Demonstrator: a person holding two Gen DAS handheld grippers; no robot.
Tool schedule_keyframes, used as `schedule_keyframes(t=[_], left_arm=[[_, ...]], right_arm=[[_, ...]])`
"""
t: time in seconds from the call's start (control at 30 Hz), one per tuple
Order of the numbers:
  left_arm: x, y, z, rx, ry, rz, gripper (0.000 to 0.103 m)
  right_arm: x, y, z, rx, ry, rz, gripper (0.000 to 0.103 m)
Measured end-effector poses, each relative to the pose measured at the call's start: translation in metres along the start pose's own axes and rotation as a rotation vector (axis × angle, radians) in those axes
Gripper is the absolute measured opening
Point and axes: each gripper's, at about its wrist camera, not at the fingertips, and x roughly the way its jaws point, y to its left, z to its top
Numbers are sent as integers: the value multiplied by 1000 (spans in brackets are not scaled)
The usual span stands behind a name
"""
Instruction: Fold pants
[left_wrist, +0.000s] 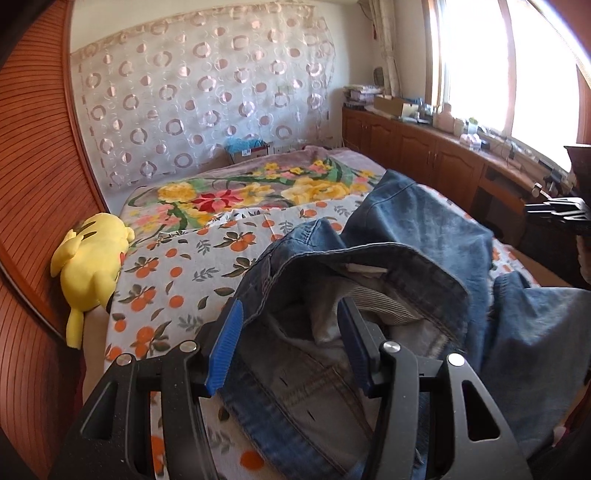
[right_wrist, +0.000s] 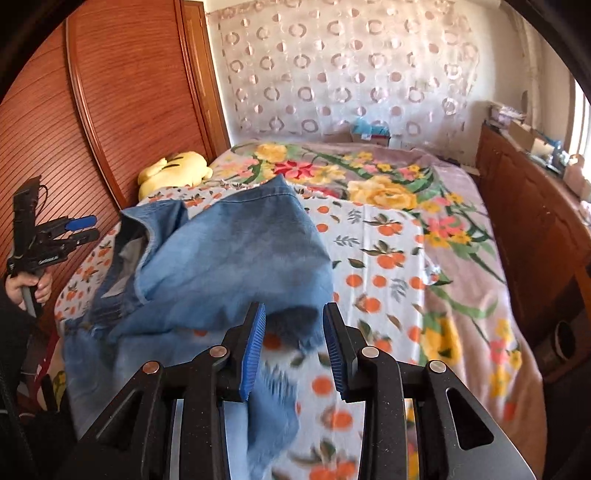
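Note:
A pair of blue denim pants (left_wrist: 424, 236) lies crumpled on the bed; it also shows in the right wrist view (right_wrist: 236, 258). My left gripper (left_wrist: 290, 332) is open, its blue pads either side of the open waistband, not closed on it. It shows from the side at the left of the right wrist view (right_wrist: 79, 227). My right gripper (right_wrist: 294, 332) is open above a frayed leg hem (right_wrist: 291, 325); the cloth lies between and below the pads, not pinched. It shows at the right edge of the left wrist view (left_wrist: 554, 212).
The bed has an orange-print sheet (right_wrist: 388, 258) and a floral blanket (left_wrist: 240, 192). A yellow plush toy (left_wrist: 92, 258) lies against the wooden headboard (left_wrist: 33, 184). Wooden cabinets (left_wrist: 424, 147) with clutter run under the window. A box (left_wrist: 251, 149) sits by the curtained wall.

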Motion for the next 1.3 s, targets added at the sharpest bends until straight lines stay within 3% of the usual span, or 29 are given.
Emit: schedule_keyframes(t=[0.27, 0.43, 0.6, 0.87, 0.97, 1.03, 1.2, 1.23, 1.3], left_arm=[[33, 9, 16, 18, 17, 15, 52], [48, 13, 23, 22, 28, 6, 35], [60, 14, 25, 17, 49, -1, 31], [70, 18, 25, 9, 59, 3, 28], [72, 19, 25, 4, 59, -9, 22], [73, 19, 26, 0, 58, -32, 11], [68, 20, 29, -22, 34, -35, 7], [64, 21, 31, -26, 23, -31, 6], [58, 24, 34, -31, 3, -28, 6]], right_arm=[[84, -10, 31, -9, 82, 28, 42], [120, -16, 55, -29, 120, 37, 43], [148, -22, 65, -20, 138, 54, 44], [161, -25, 69, 5, 143, 58, 44], [166, -24, 68, 7, 158, 51, 46], [174, -24, 69, 2, 182, 51, 49], [174, -21, 70, 12, 180, 68, 50], [173, -22, 70, 17, 177, 77, 49], [171, -21, 67, 13, 171, 96, 30]])
